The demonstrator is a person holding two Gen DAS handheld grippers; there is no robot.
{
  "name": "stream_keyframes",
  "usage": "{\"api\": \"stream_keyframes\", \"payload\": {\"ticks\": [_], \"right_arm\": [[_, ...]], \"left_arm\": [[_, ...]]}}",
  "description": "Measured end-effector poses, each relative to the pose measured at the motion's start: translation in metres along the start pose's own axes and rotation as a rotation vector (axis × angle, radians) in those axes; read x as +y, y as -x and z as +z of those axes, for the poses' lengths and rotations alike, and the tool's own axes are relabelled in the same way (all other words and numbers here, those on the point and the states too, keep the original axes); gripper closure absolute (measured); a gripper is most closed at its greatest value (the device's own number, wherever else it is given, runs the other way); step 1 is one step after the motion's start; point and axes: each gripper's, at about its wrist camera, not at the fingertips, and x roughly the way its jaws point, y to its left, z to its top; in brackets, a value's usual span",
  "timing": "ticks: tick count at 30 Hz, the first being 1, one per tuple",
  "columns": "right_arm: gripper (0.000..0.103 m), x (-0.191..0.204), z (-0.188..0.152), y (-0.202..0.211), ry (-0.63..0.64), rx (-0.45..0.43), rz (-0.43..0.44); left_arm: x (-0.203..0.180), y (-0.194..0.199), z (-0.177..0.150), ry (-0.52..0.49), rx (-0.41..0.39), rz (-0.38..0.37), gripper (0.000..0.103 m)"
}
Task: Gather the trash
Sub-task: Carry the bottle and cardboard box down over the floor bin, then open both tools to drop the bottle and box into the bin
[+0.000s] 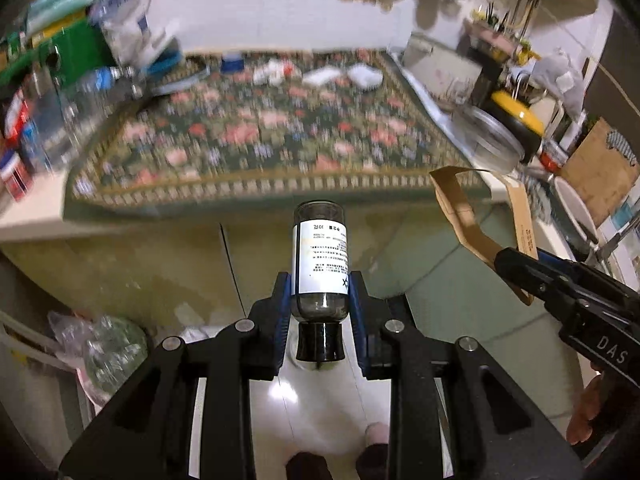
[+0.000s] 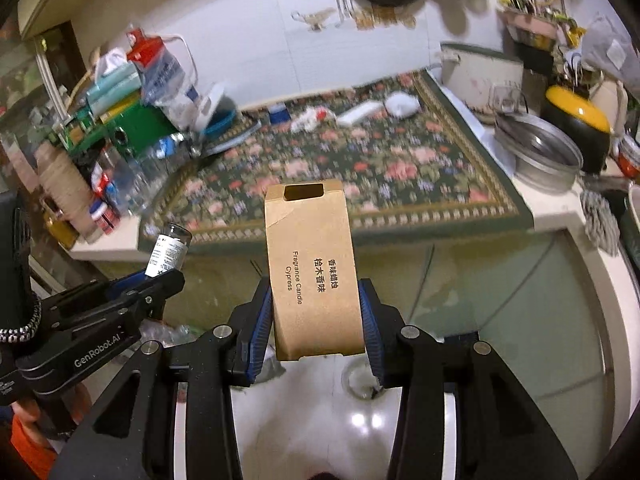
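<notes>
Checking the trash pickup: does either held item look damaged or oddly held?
Yes. The brown carton in the right tongs is empty and creased near its top corner. The labelled bottle in the left tongs is held cap toward the camera.

Floral cloth [image 2: 360, 160] on counter [image 2: 560, 208]; glossy floor [image 2: 340, 420].
</notes>
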Motion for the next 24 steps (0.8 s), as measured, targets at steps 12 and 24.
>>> {"api": "stream_keyframes", "payload": {"ticks": [12,24], "right_arm": [[0.065,-0.087,-0.086,-0.101,-0.019,0.202,-0.012],[0.065,-0.147,-0.171,-0.245,0.046,0.331,0.024]], "left_arm": [[-0.021,-0.162,-0.107,0.100,0.210,0.017,0.076],[-0.012,-0.331,-0.199,0.221,0.342,-0.012,0.076]]}}
